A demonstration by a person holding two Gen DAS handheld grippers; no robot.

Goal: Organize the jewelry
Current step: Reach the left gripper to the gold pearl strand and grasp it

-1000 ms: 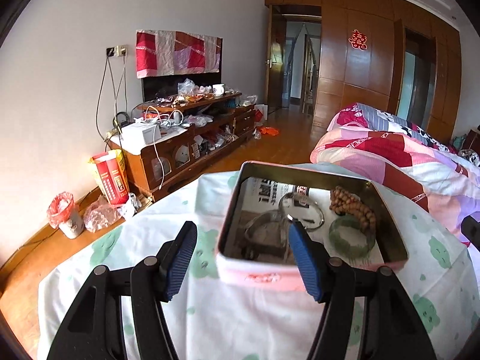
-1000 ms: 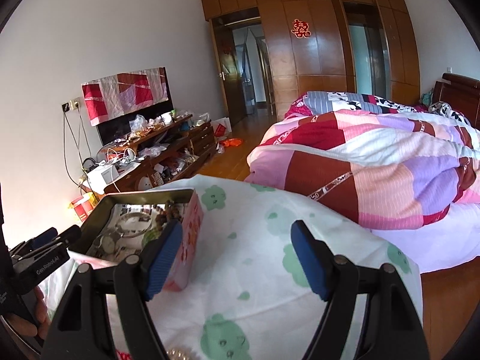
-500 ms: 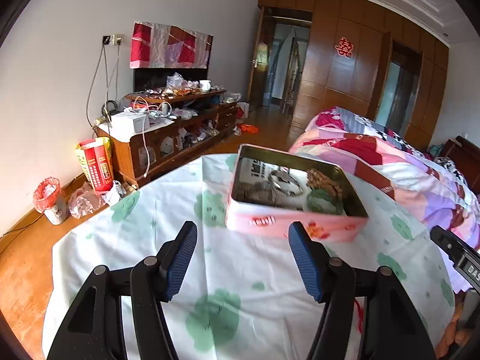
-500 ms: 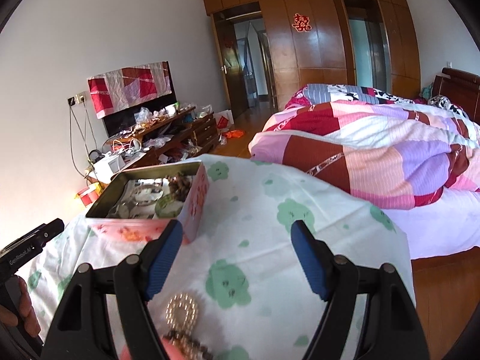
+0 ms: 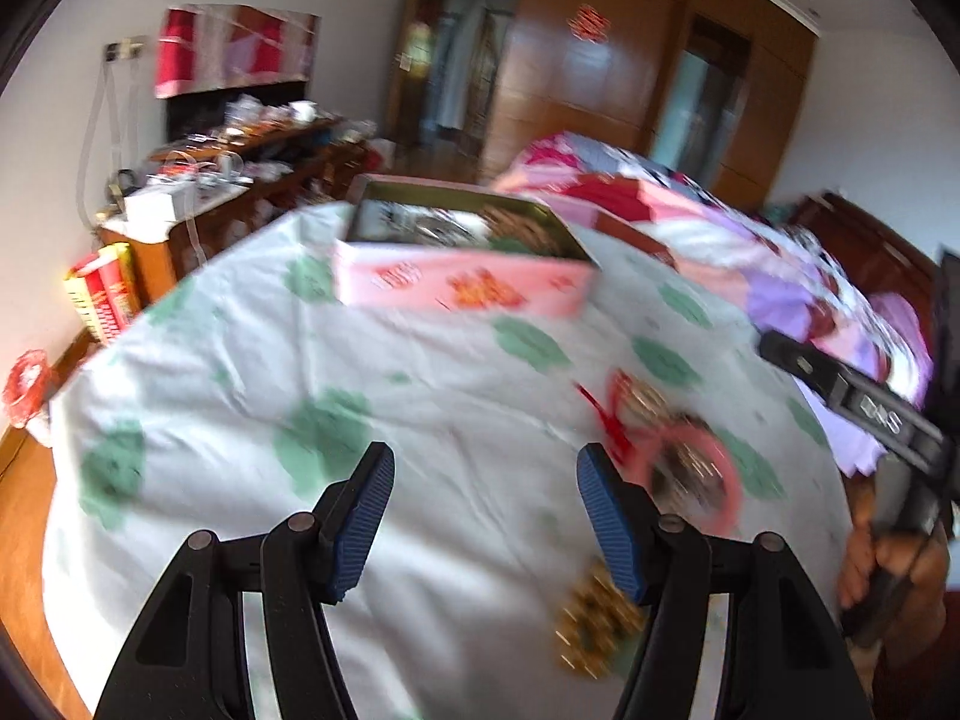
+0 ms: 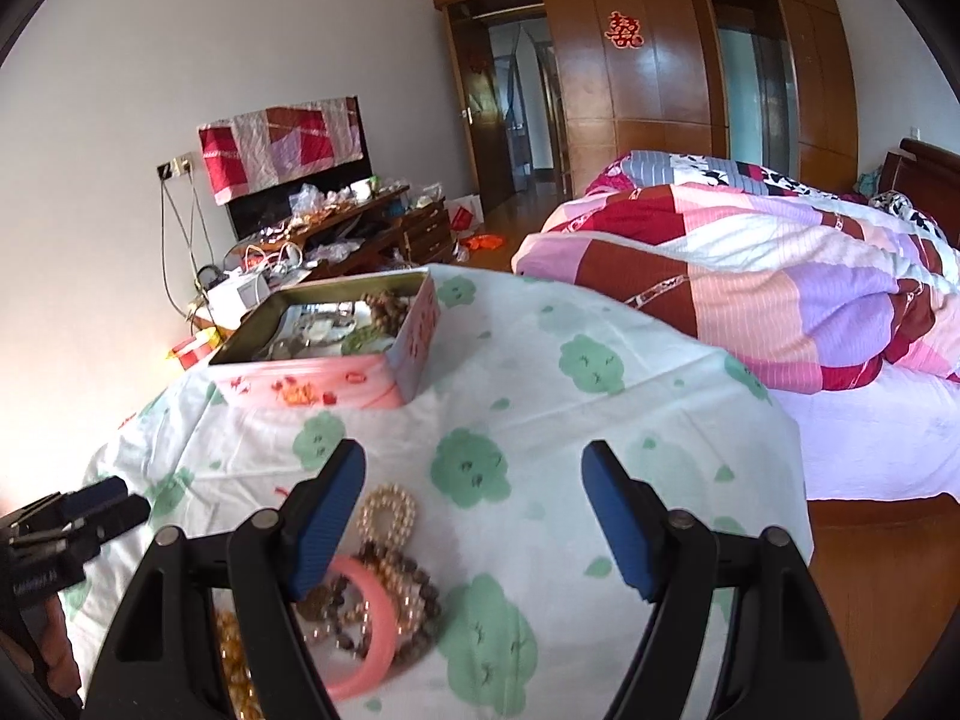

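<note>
Both grippers have pulled back from the tin (image 6: 336,354) over the last second: a second ago the left gripper (image 5: 485,519) framed the tin close up, and now the tin sits small at 12 o'clock in its view, well apart from the fingertips. The left-wrist frame is motion-blurred, consistent with a swing toward the loose pile. The right gripper (image 6: 474,519) has likewise retreated, so the jewelry heap has come into its lower left. Jaws on both are wide open and hold nothing; bare tablecloth (image 6: 540,480) shows between each pair of fingers. Remaining work sits near the close table edge: pink bangle (image 6: 366,630) at 7 o'clock of the right view, touching a brown bead bracelet (image 6: 414,600), with a pearl bracelet (image 6: 390,516) just beyond and amber beads (image 6: 237,672) partly hidden under the left finger. Judgement: one item is in the tin and the next pick is being lined up. Room: open cloth between pile and tin, no obstacles on that path. The table's edge drops off at 3 o'clock toward the floor and the bed (image 6: 750,276). The two grippers are near each other, so crossing is the main risk.
</note>
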